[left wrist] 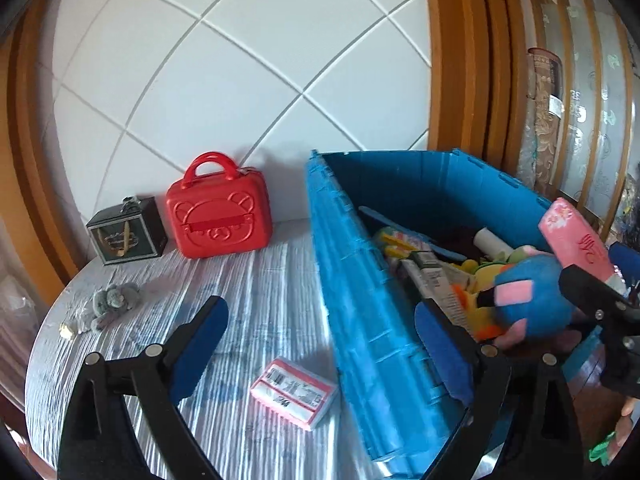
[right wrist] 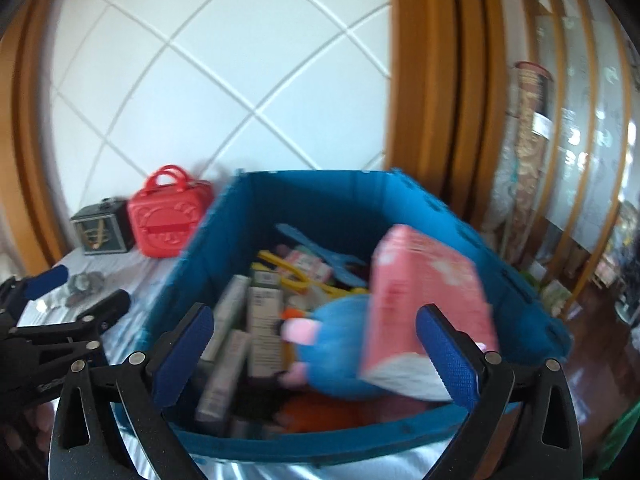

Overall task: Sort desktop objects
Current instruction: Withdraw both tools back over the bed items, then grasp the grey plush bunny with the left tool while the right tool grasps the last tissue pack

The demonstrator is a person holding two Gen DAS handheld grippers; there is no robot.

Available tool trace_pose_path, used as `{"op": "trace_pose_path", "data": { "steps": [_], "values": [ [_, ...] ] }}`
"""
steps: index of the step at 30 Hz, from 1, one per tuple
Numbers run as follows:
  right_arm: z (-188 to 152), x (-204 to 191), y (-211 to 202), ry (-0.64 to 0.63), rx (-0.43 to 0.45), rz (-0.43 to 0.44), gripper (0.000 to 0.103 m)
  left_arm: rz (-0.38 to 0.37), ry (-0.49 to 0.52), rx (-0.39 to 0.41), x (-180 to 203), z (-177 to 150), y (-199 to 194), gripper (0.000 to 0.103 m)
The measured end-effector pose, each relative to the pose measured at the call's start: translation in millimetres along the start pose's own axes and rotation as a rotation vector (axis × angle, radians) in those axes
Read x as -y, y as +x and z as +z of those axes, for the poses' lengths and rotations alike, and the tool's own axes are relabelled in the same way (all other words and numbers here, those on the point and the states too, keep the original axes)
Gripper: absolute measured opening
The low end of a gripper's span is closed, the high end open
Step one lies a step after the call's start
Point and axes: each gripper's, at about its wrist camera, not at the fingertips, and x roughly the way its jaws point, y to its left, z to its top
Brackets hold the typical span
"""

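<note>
From the left wrist, the left hand-held gripper (left wrist: 322, 354) stands spread and empty over the counter (left wrist: 256, 280) beside the blue crate (left wrist: 360, 300). A pink packet (left wrist: 294, 398), a grey plush (left wrist: 114, 300), a red case (left wrist: 220, 210) and a dark box (left wrist: 126, 230) lie outside the crate, so sorting looks only partly done.

From the right wrist, the right hand-held gripper (right wrist: 316, 360) is spread too, above the crate's (right wrist: 280, 444) contents. A pink box (right wrist: 424, 304) and blue plush (right wrist: 340, 348) sit between its fingers, apparently ungripped; blur leaves contact uncertain. Only the left view shows the packet.
</note>
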Motion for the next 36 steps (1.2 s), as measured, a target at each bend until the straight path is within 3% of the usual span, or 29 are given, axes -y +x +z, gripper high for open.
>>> {"op": "trace_pose_path", "data": {
  "steps": [6, 10, 14, 17, 22, 25, 27, 28, 29, 34, 36],
  "values": [
    [5, -95, 15, -0.105, 0.0, 0.171, 0.102, 0.085, -0.073, -0.067, -101, -28, 15, 0.096],
    [0, -172, 43, -0.192, -0.056, 0.26, 0.102, 0.111, -0.096, -0.117, -171, -47, 34, 0.096],
    [-18, -235, 100, -0.186, -0.191, 0.267, 0.102, 0.104, -0.103, -0.173, -243, -65, 65, 0.096],
    [-46, -266, 149, -0.209, -0.314, 0.214, 0.102, 0.103, -0.085, -0.216, -286, -79, 89, 0.096],
    [-102, -270, 208, -0.274, -0.513, 0.098, 0.102, 0.103, -0.126, -0.3, -345, -105, 130, 0.096],
    [-134, -261, 223, -0.293, -0.601, 0.047, 0.101, 0.112, -0.164, -0.347, -364, -123, 152, 0.096],
    [-151, -254, 228, -0.286, -0.65, 0.02, 0.086, 0.119, -0.19, -0.376, -370, -133, 164, 0.096],
    [-158, -249, 230, -0.27, -0.673, 0.016, 0.077, 0.12, -0.203, -0.388, -373, -137, 169, 0.096],
    [-165, -243, 234, -0.246, -0.702, 0.014, 0.075, 0.123, -0.211, -0.398, -374, -141, 173, 0.096],
    [-185, -230, 263, -0.206, -0.779, 0.011, 0.076, 0.167, -0.214, -0.421, -377, -147, 186, 0.096],
    [-183, -232, 275, -0.185, -0.768, 0.043, 0.076, 0.177, -0.221, -0.426, -381, -148, 188, 0.096]
  ]
}}
